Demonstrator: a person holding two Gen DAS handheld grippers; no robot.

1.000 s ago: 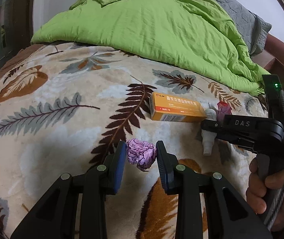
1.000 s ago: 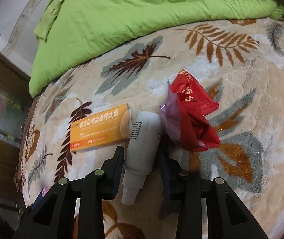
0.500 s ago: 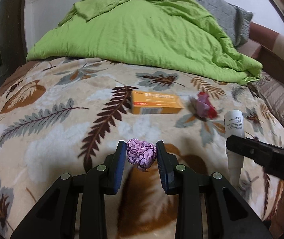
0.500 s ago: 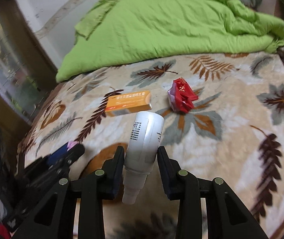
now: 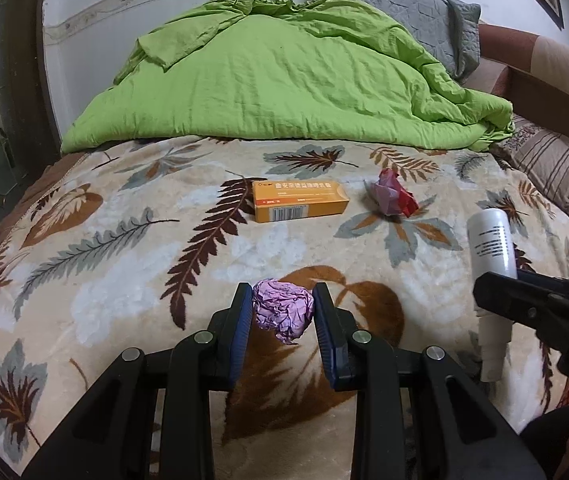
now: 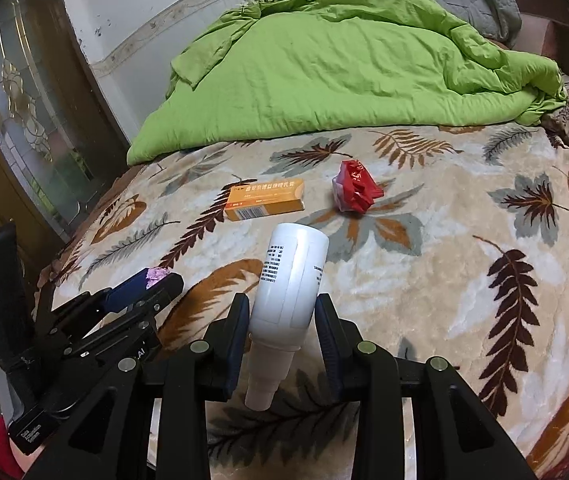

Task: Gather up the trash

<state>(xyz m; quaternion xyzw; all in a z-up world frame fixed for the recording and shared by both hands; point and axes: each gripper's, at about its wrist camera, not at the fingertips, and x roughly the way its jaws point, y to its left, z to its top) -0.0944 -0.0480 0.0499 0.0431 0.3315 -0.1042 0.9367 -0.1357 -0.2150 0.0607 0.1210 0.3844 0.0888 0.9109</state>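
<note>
the left gripper (image 5: pixel 283 312) has its two blue-padded fingers pressed against a crumpled purple wrapper ball (image 5: pixel 282 313), which it holds above the bed. in the right wrist view this gripper shows at 8 o'clock, angled up toward 2 o'clock, with only a sliver of purple peeking from its tip.

the right gripper (image 6: pixel 283 312) is clamped on a white spray bottle (image 6: pixel 288 292), nozzle end pointing back at the camera and base tilted away toward 1 o'clock. from the left wrist view the bottle stands at 3 o'clock, nearly upright, its middle crossed by a dark finger.

beyond both, on the leaf-patterned blanket (image 5: pixel 124 264), an orange medicine box (image 5: pixel 299 201) lies at 12 o'clock, and near it at 1 o'clock sits a crumpled red wrapper (image 5: pixel 393 199), apart from the box. a heaped green quilt (image 5: pixel 284 80) covers the far end of the bed, with a grey pillow (image 5: pixel 412 24) behind it and a striped cushion (image 5: pixel 564 176) at 2 o'clock. a glass-panelled door (image 6: pixel 24 112) stands at 9 o'clock in the right view.

print on the box and bottle is too small to read. the person's hands are mostly cut off by the frame edges.
</note>
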